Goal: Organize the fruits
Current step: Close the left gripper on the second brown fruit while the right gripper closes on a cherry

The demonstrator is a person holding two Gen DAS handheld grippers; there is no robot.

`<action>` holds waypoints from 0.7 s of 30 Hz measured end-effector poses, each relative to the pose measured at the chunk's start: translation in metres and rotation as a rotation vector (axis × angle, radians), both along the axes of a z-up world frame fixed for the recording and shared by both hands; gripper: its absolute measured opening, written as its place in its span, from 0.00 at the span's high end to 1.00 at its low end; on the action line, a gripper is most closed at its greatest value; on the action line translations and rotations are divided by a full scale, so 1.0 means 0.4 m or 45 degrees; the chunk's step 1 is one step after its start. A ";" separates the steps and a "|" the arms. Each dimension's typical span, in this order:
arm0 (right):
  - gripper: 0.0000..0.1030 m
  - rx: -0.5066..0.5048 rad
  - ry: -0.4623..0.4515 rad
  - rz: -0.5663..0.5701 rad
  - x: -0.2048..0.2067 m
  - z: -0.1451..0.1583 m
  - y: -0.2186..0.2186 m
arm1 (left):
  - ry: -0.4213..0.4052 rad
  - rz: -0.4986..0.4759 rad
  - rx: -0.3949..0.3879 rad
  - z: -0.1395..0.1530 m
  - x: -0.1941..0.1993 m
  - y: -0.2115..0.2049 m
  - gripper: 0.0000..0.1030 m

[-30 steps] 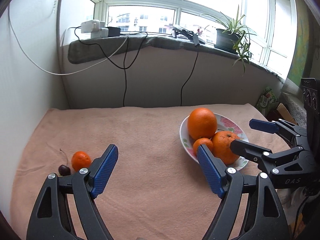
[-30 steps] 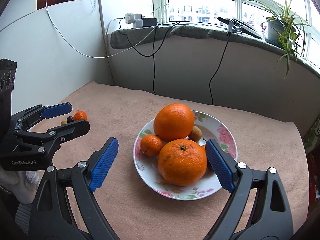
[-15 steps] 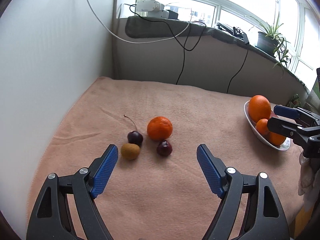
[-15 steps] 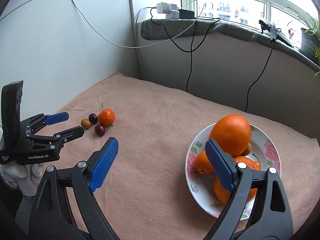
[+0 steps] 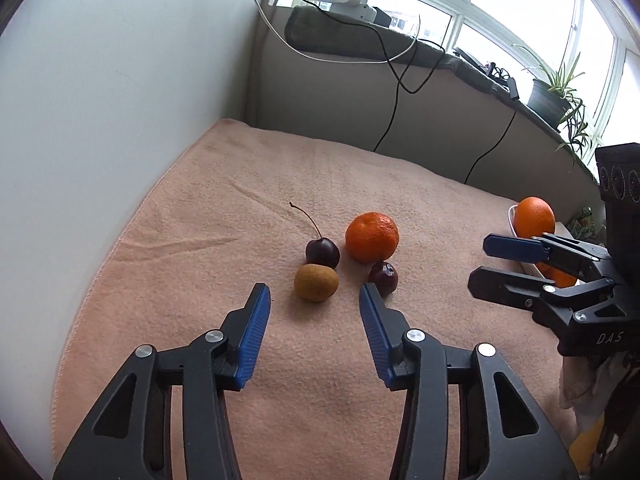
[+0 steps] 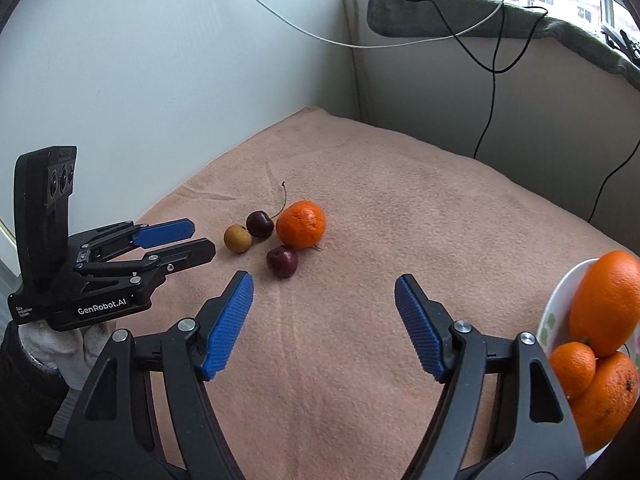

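1. Plate (image 6: 554, 312) is cut off at the frame edge in both views; only part of its oranges (image 6: 604, 304) is seen.
2. Left gripper (image 5: 314, 300): jaws just closing, nothing clamped; small brown fruit (image 5: 316, 282) lies just ahead, betw. the tips.
3. Right gripper (image 6: 324, 292): also narrowing, empty; cherry (image 6: 282, 261) just beyond.
4. Gloved hand (image 6: 76, 344) is seen only in right view.
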State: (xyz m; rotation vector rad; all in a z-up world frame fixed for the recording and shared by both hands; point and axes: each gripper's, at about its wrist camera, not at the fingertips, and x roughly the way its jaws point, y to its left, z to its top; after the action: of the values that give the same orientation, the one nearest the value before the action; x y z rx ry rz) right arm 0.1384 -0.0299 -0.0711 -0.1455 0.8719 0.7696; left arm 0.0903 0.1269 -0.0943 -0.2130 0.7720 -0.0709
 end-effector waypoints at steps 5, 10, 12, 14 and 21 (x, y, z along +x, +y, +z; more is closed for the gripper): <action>0.45 -0.035 0.048 0.063 0.021 -0.039 0.060 | 0.021 -0.014 -0.018 -0.015 0.019 0.002 0.62; 0.55 -0.052 0.084 0.092 0.038 -0.070 0.097 | 0.042 -0.021 -0.034 -0.027 0.036 0.007 0.63; 0.55 -0.061 0.086 0.101 0.043 -0.078 0.111 | 0.050 -0.022 -0.041 -0.030 0.041 0.009 0.66; 0.56 -0.070 0.086 0.110 0.045 -0.086 0.125 | 0.055 -0.029 -0.042 -0.032 0.047 0.007 0.66; 0.64 -0.095 0.102 0.110 0.057 -0.103 0.137 | 0.072 -0.039 -0.029 -0.037 0.066 -0.001 0.73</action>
State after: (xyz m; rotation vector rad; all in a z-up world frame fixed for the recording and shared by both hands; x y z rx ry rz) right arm 0.1613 0.0248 -0.1123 -0.2206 0.9761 0.8283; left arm 0.1167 0.1265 -0.1091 -0.2255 0.8308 -0.1030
